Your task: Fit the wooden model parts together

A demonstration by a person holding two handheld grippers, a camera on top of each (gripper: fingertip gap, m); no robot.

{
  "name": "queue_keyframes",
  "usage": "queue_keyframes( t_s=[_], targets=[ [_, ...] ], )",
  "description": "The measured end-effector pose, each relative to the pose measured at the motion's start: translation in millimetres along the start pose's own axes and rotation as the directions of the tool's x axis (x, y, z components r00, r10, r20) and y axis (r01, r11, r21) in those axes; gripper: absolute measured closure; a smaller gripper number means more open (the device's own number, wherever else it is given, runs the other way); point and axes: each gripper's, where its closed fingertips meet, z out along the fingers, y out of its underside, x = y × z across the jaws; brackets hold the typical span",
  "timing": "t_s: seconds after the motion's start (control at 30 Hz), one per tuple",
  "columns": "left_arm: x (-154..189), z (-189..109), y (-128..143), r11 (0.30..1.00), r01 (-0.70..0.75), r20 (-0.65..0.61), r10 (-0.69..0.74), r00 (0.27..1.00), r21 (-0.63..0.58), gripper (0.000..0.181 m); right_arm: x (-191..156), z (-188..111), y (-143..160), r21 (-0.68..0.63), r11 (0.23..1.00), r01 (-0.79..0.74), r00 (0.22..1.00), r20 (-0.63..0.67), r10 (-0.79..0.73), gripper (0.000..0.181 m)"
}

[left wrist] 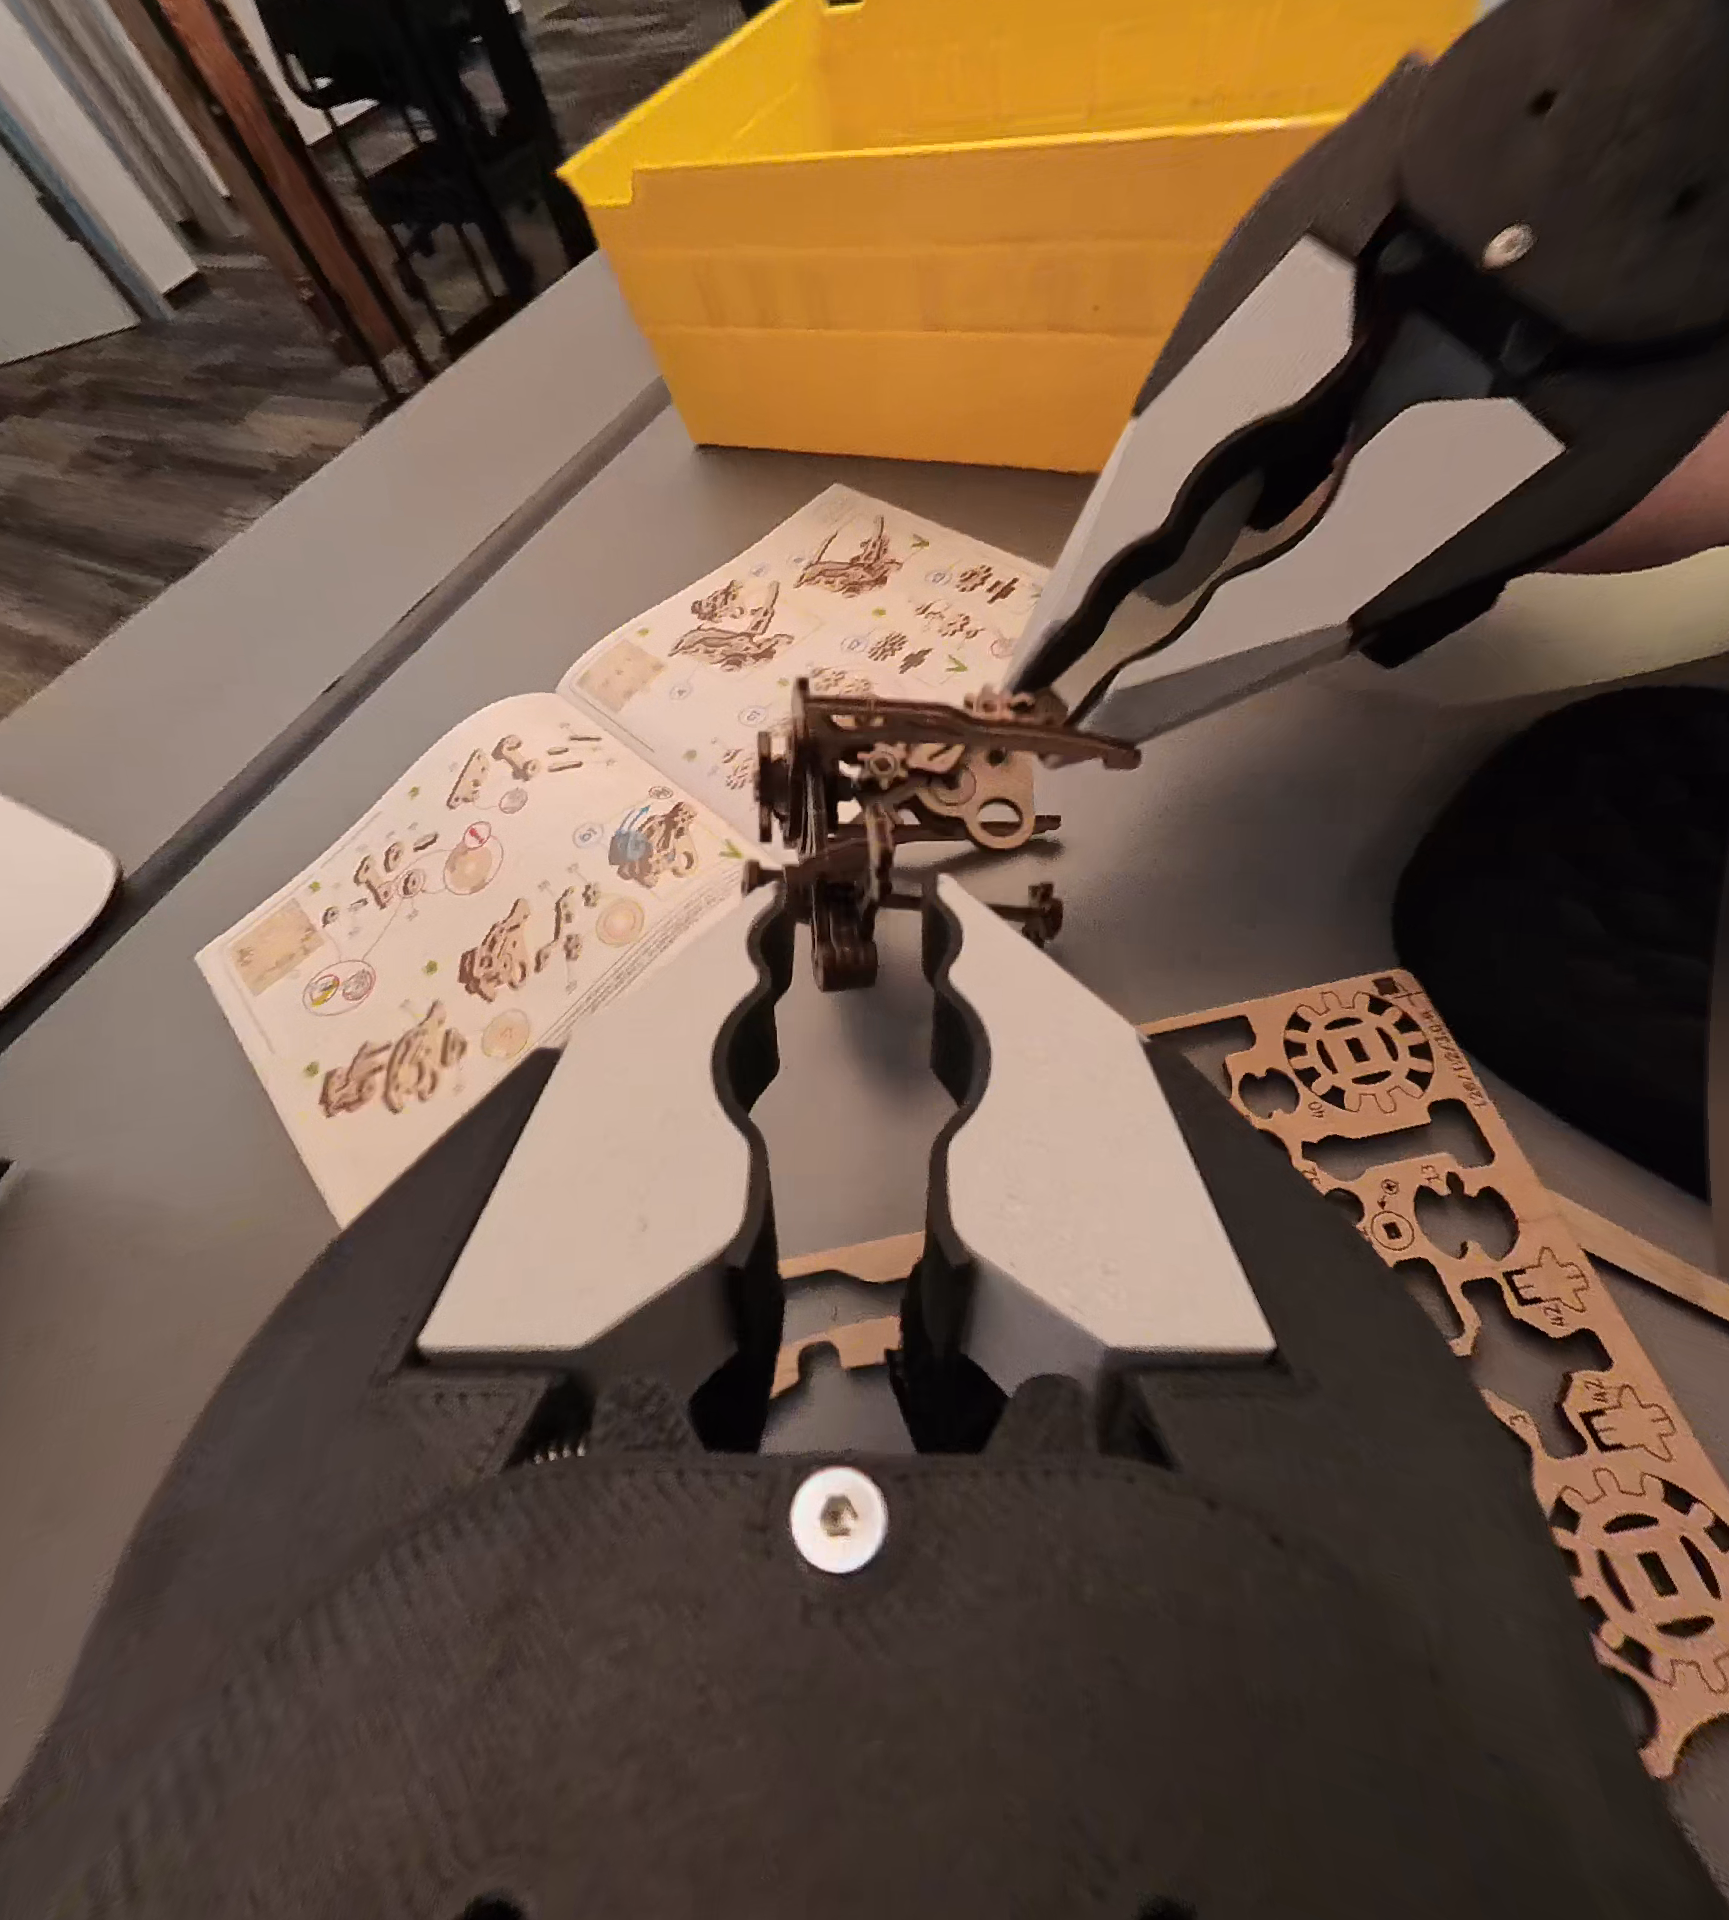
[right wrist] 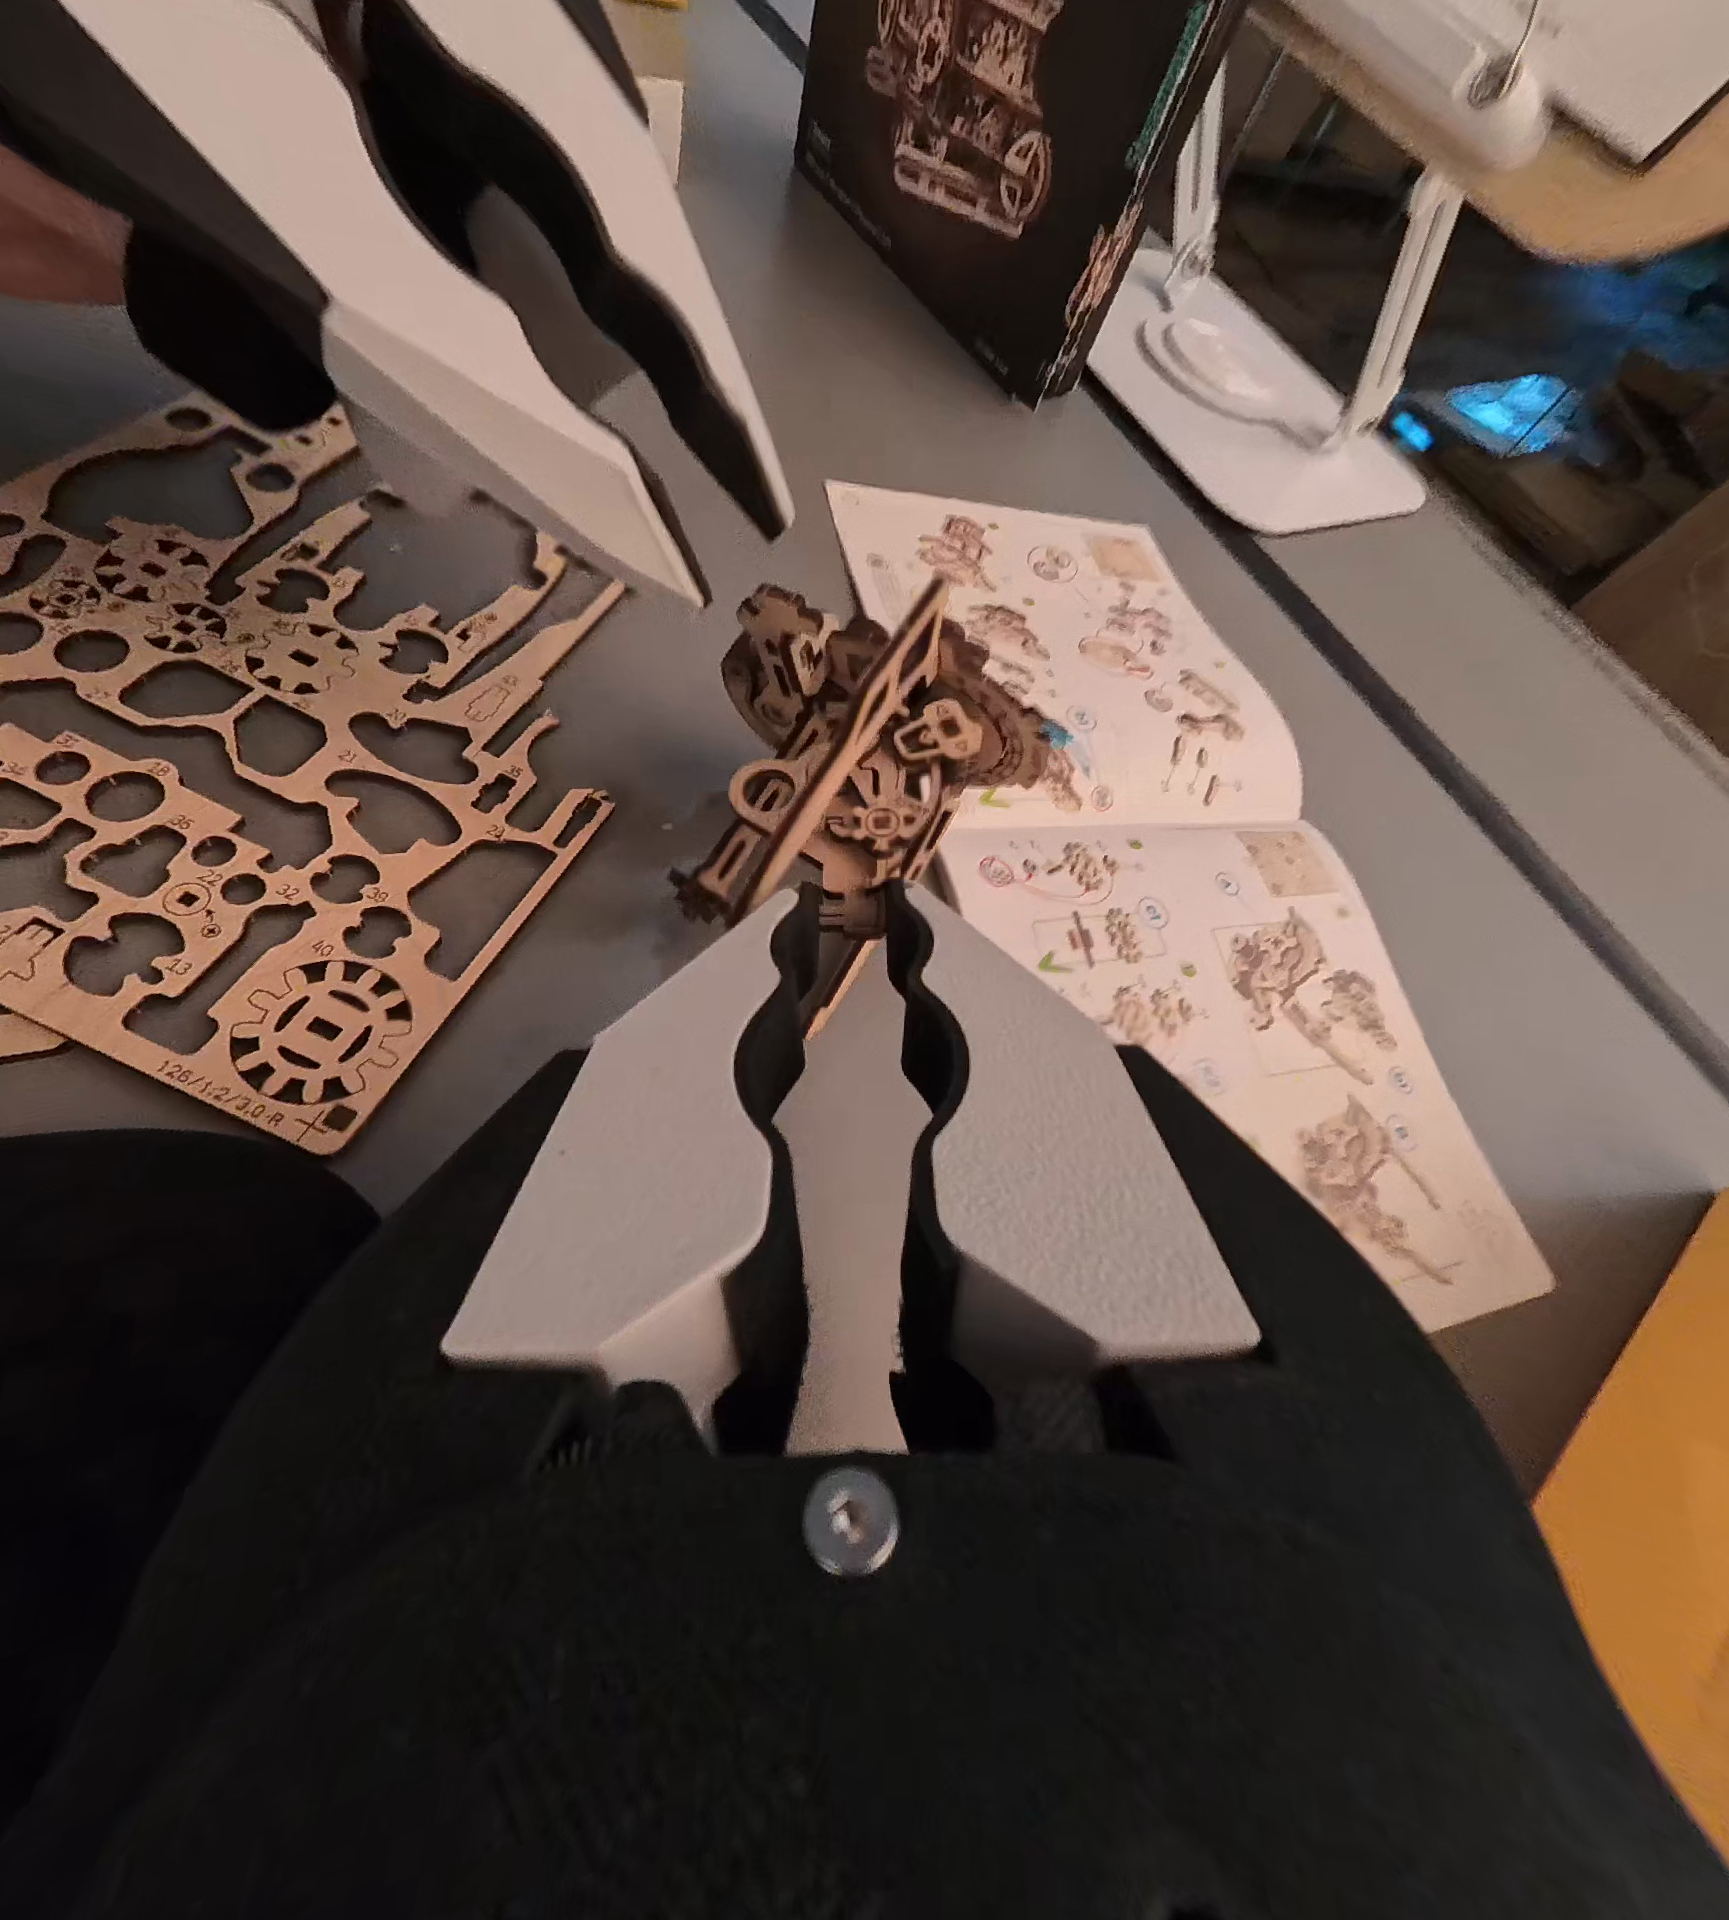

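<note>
The left gripper (left wrist: 855, 899) has its fingers apart. They grasp nothing that I can see. Just ahead of its tips hangs the wooden model (left wrist: 901, 790), raised from the grey table (left wrist: 164, 1195). A dark lower part of the model reaches down between the two tips, with a gap showing on each side of it.

The long top bar of the model lies across the left gripper's line of sight, and its far end points to the right. At that end the right gripper (left wrist: 1047, 701) comes down from above and is clenched on the bar, so this gripper alone carries the model.

I think the next move depends on this crossing. The left gripper is already in line with the lower part and nearer to it, so it needs only to go a little forward and close. Pressing sideways could twist the thin bar.
</note>
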Motion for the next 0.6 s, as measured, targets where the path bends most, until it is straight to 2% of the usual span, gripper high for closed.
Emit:
queue_keyframes(
  t_s=[0.13, 0.27, 0.6],
  targets=[
    [0, 4, -5, 0.999, 0.022, -0.080, -0.020, 0.997, 0.024, 0.161, 0, 5, 13, -0.066, 0.997, -0.038, 0.999, 0.017, 0.039, 0.170],
    [0, 4, -12, 0.998, 0.055, -0.102, -0.051, 0.993, 0.041, 0.162, 0, 3, 15, -0.089, 0.996, -0.014, 1.000, 0.009, 0.015, 0.170],
    [-8, -1, -33, 0.986, 0.141, -0.152, -0.126, 0.980, 0.092, 0.162, 32, -22, 29, -0.229, 0.973, 0.031, 0.984, -0.163, -0.069, 0.170]
  ],
)
